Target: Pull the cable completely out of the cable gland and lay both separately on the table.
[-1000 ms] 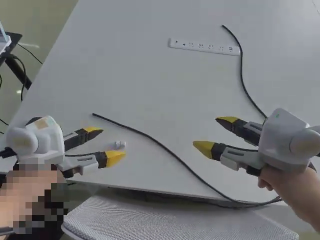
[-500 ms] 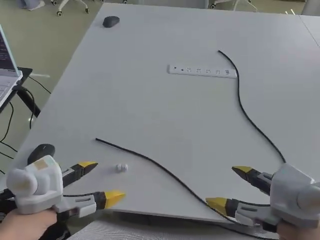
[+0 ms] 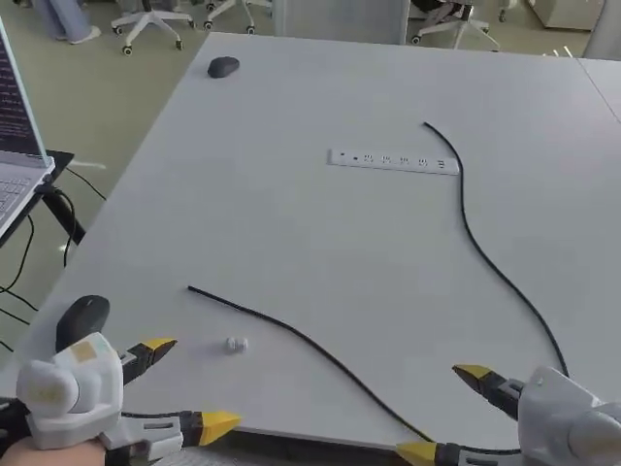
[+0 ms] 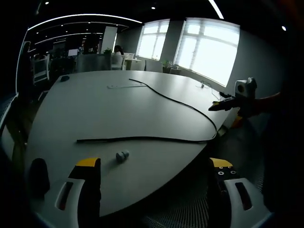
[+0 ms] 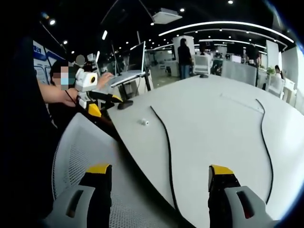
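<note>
One black cable (image 3: 320,351), one white cable gland (image 3: 236,344), one power strip (image 3: 393,161) and two computer mice (image 3: 223,66) (image 3: 82,318) are lying on the table (image 3: 291,223), two grippers (image 3: 191,383) (image 3: 441,412) hovering at six o'clock.

Power strip (image 3: 393,162) and mouse (image 3: 222,66) on table (image 3: 272,223) — laptop (image 3: 17,180) aside

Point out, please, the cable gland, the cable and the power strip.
cable gland (image 3: 236,344): head view, its white body.
cable (image 3: 243,309): head view, stretch near its free end.
power strip (image 3: 393,161): head view, middle of its top.
</note>
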Motion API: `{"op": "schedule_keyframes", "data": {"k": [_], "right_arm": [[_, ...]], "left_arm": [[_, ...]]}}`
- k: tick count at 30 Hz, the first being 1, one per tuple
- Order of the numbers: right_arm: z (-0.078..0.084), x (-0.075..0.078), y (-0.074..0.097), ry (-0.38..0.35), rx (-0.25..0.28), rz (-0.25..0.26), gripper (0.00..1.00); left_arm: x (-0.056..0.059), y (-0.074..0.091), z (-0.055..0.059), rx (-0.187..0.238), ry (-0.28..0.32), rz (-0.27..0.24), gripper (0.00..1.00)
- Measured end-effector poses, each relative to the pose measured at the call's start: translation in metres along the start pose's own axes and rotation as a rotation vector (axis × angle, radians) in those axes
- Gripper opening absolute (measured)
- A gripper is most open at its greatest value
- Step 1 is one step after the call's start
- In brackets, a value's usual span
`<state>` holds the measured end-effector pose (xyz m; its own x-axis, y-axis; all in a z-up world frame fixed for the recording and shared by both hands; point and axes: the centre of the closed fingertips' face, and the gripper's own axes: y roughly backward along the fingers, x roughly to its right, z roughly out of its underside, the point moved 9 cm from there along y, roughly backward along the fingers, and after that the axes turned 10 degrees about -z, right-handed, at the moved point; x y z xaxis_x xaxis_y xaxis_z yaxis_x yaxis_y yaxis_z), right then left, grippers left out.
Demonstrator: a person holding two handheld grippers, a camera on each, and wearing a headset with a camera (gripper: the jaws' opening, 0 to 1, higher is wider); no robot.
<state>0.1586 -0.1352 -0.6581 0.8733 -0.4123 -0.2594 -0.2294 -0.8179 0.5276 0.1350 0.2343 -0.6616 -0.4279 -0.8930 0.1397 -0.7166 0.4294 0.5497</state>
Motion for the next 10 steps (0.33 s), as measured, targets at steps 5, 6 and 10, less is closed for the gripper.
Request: {"op": "schedule_keyframes", "data": {"k": [5,6,10], "right_arm": [[0.0033,0.0015,0.0004,-0.022,0.003,0.011,0.94],[0.0029,0.0011,0.0008,-0.022,0.001,0.011,0.95],[0.0012,0.0003,0.0008,-0.025,0.013,0.02,0.97]], "left_arm": [[0.0006,0.0004,-0.0003,-0.008,-0.001,-0.001,0.96],[0.001,0.0005,0.0001,-0.01,0.003,0.001,0.97],[0.0011,0.0014,0.0008,-0.011,0.0,-0.005,0.99]]}}
